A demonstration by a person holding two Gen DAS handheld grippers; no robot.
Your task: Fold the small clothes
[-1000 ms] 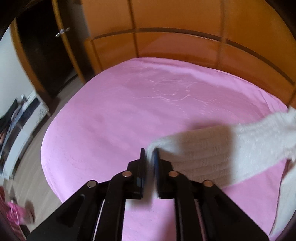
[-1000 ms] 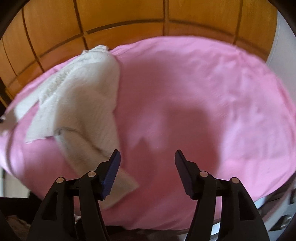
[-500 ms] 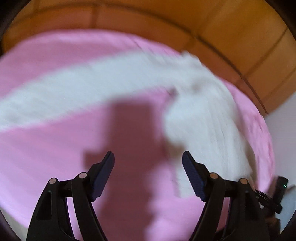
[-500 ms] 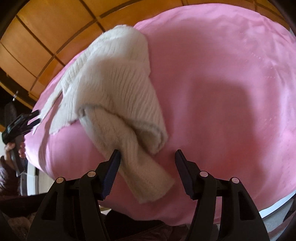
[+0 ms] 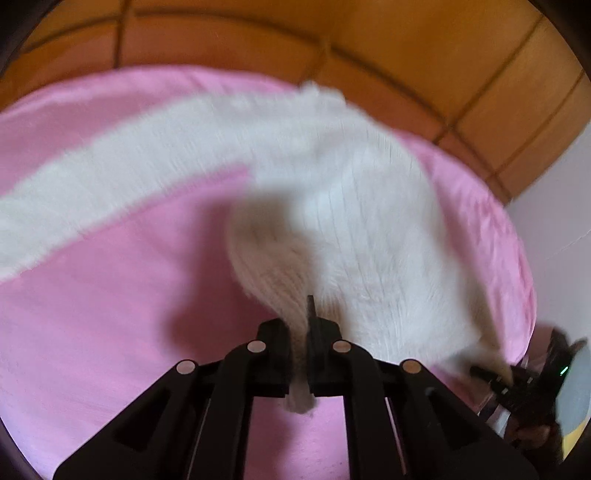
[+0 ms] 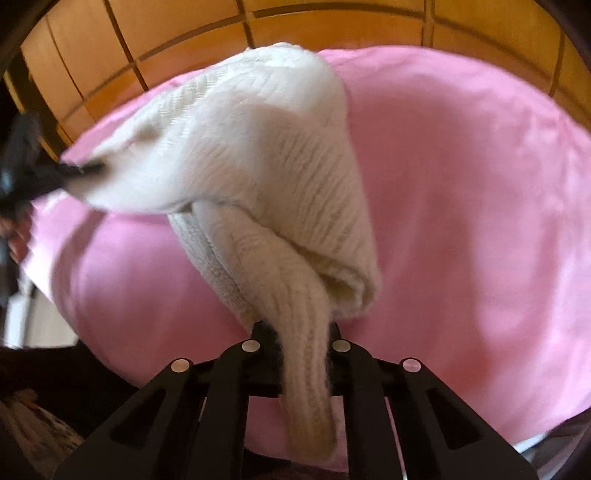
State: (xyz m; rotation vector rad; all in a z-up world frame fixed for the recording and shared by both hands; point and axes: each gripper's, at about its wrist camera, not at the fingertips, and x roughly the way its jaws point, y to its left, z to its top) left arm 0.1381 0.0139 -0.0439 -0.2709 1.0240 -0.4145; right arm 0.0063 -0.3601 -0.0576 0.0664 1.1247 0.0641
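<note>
Item: white knit sweater (image 6: pixel 258 155) on pink bed (image 6: pixel 461 192). My left tool (image 5: pixel 300 332) clamps its edge. My right tool (image 6: pixel 295 339) grips a sleeve.

Two fisheye wrist cameras look forward along their black gripper fingers, close above a bed with a pink sheet (image 5: pixel 110 314), toward an orange wooden panelled wall (image 6: pixel 155 40). Both share a white ribbed knit garment (image 6: pixel 258 155); each glimpses the other gripper at frame edge.

Ribbed knit sweater (image 6: pixel 258 155), smooth pink sheet (image 6: pixel 461 206), glossy wood panelling (image 6: pixel 332 29)
</note>
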